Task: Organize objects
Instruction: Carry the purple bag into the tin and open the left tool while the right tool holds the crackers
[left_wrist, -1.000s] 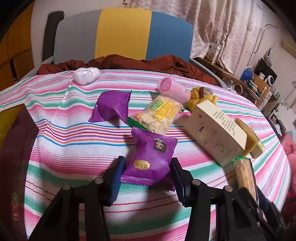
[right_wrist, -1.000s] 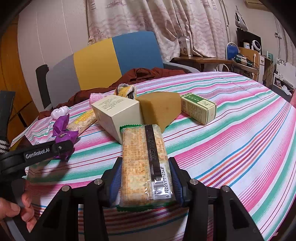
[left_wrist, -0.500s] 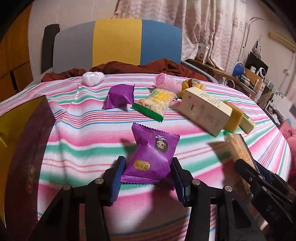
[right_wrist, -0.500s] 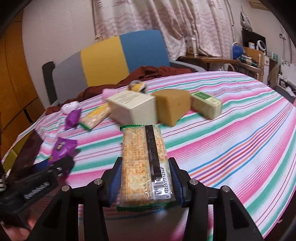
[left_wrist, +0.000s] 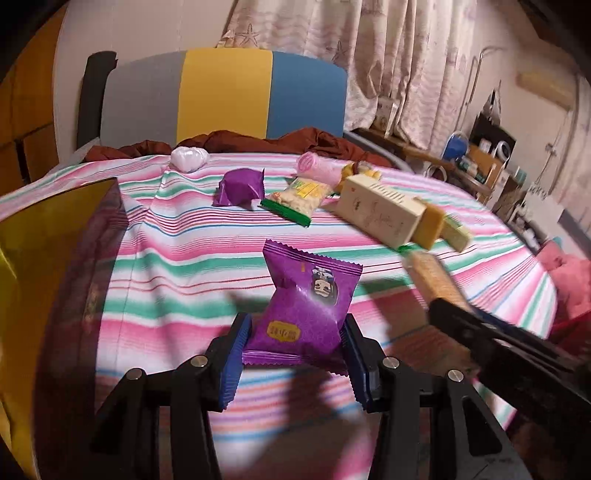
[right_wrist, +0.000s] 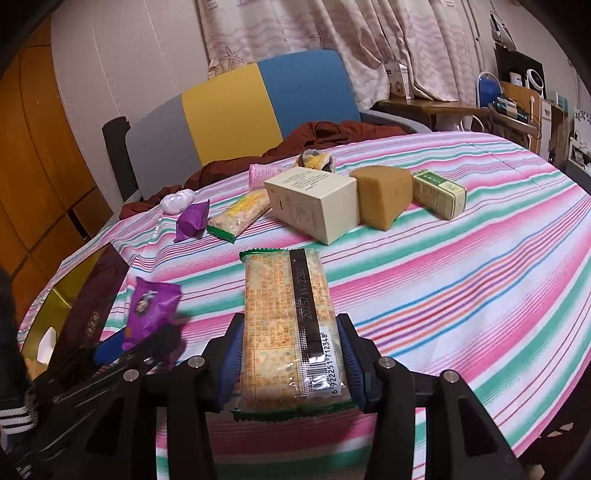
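Note:
My left gripper (left_wrist: 297, 354) is shut on a purple snack packet (left_wrist: 306, 310) and holds it above the striped tablecloth (left_wrist: 184, 258). My right gripper (right_wrist: 290, 363) is shut on a long cracker packet (right_wrist: 288, 325) with a barcode. In the right wrist view the left gripper (right_wrist: 122, 347) with the purple packet (right_wrist: 147, 310) is at lower left, beside an open dark box with a gold inside (right_wrist: 74, 314). That box fills the left edge of the left wrist view (left_wrist: 48, 266). The right gripper with its cracker packet (left_wrist: 432, 280) shows at the right there.
Farther back on the cloth lie a second purple packet (right_wrist: 190, 221), a green-edged snack packet (right_wrist: 240, 216), a cream carton (right_wrist: 314, 203), a tan wedge (right_wrist: 384, 195), a green box (right_wrist: 439, 194), a pink roll (right_wrist: 260, 173) and a white lump (right_wrist: 177, 199). A chair (right_wrist: 240, 110) stands behind.
Both grippers have pulled back toward the near left of the table with their packets held. The dark and gold box has come into view at the left.

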